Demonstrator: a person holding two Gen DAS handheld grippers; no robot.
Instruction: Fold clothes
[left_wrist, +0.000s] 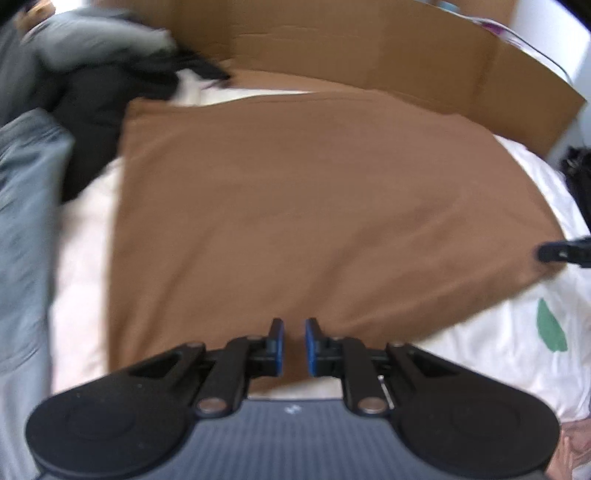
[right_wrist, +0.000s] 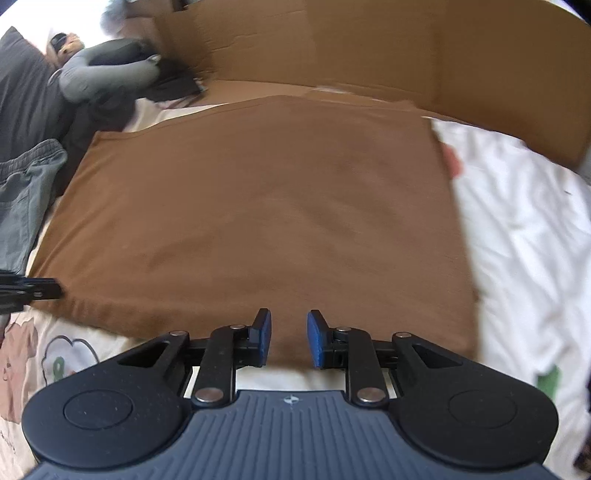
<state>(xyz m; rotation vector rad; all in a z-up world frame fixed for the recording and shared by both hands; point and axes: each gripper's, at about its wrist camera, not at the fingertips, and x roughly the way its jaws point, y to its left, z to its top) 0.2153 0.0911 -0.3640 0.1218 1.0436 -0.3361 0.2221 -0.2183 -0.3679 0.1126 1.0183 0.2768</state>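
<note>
A brown garment (left_wrist: 295, 203) lies flat as a wide rectangle on the white bedding, seen in both wrist views (right_wrist: 258, 203). My left gripper (left_wrist: 294, 325) hovers over its near edge with the blue pads a little apart and nothing between them. My right gripper (right_wrist: 289, 317) hangs over the near edge further right, its jaws somewhat wider and also empty. Each gripper shows in the other's view: the right gripper's tip (left_wrist: 554, 253) sits by the cloth's right corner, and the left gripper's tip (right_wrist: 37, 291) by its left corner.
Grey trousers (left_wrist: 26, 221) and a pile of black and grey clothes (left_wrist: 92, 81) lie to the left. A cardboard wall (left_wrist: 369, 48) stands behind the garment. White bedding (right_wrist: 517, 221) with printed figures lies to the right and in front.
</note>
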